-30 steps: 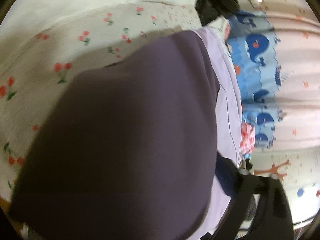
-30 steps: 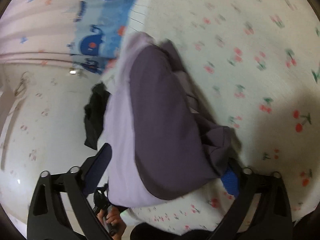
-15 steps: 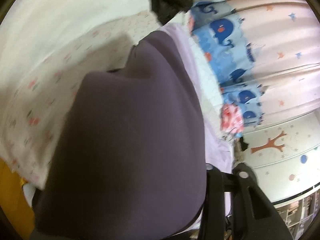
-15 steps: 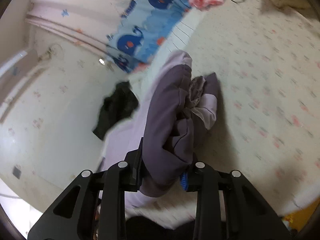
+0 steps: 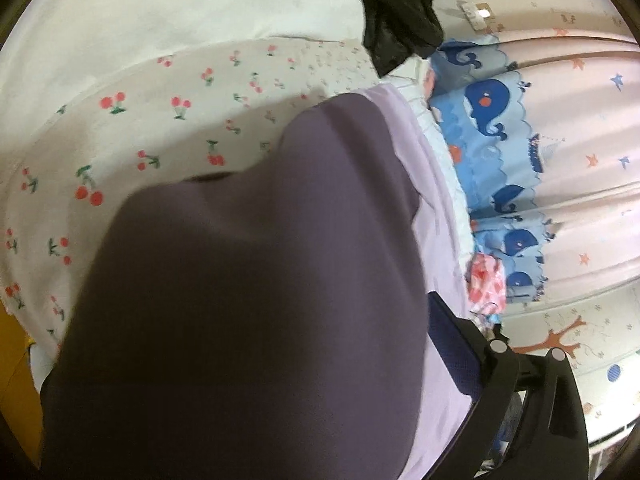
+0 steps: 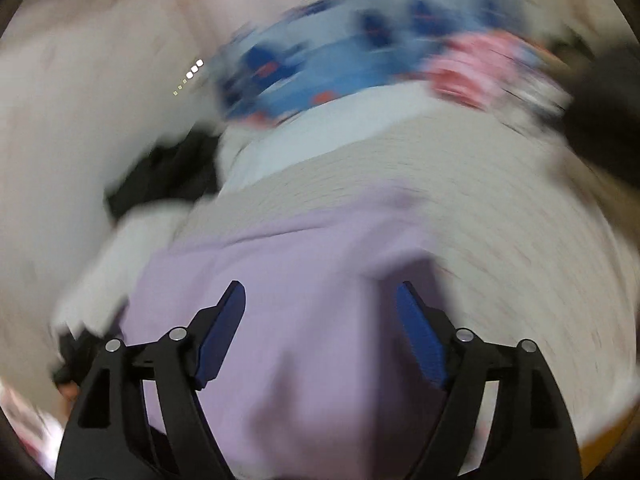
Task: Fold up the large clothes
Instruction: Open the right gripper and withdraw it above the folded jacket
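Note:
A large garment, dark purple [image 5: 240, 300] with lilac panels [image 6: 320, 360], lies on a bed sheet printed with cherries [image 5: 140, 140]. In the left wrist view it drapes over my left gripper [image 5: 260, 320] and hides the left finger. Only the right finger [image 5: 460, 352] shows, far out to the right beside the lilac edge, as the jaws are opening. The right wrist view is blurred by motion. There my right gripper [image 6: 320, 286] hangs over the lilac cloth with its jaws opening. Its blue pads [image 6: 224, 328] stand apart, and neither presses on the cloth.
A black garment [image 5: 400, 12] lies at the far edge of the bed, also in the right view [image 6: 168, 176]. A blue whale-print fabric [image 5: 488, 120], a pink curtain [image 5: 580, 160] and a pink-red cloth [image 5: 486, 280] line the side. An orange-yellow strip [image 5: 16, 360] shows past the sheet's near edge.
The right jaws, shut on a fold of the garment half a second ago, now stand apart over flat lilac cloth, and that view has swung. The left gripper's visible finger has moved outward.

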`<state>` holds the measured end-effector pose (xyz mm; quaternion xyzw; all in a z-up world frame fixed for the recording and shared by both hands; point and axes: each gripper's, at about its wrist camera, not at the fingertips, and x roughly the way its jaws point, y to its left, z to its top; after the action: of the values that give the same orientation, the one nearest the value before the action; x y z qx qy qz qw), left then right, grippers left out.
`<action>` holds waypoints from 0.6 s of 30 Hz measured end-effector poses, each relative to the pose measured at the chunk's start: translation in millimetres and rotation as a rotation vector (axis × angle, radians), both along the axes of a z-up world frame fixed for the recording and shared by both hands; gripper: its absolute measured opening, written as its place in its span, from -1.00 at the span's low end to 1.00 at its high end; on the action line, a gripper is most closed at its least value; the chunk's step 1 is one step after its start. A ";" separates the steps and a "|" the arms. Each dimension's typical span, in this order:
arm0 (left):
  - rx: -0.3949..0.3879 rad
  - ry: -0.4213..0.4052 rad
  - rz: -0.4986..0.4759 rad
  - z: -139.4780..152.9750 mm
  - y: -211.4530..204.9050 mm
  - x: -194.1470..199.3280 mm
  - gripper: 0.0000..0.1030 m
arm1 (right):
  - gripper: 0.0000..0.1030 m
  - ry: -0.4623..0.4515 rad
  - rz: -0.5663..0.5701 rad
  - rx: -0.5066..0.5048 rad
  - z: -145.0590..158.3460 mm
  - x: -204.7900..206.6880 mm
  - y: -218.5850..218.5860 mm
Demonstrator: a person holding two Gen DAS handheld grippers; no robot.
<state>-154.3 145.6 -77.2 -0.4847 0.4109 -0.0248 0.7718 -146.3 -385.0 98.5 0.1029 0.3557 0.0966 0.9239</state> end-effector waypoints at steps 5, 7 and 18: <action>-0.006 -0.002 0.014 -8.1 5.2 -9.7 0.85 | 0.45 0.093 0.074 -0.214 -41.4 129.6 106.6; 0.022 -0.033 0.011 -3.0 -0.7 -8.4 0.83 | 0.45 0.147 0.061 -0.285 -67.9 161.6 127.5; 0.011 -0.096 -0.026 -3.5 -3.8 -3.6 0.67 | 0.58 0.258 0.168 -0.379 -78.8 153.7 140.1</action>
<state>-157.9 141.7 -80.7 -0.4732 0.3798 -0.0557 0.7929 7.4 -245.0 19.8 -0.0906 0.4897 0.0907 0.8624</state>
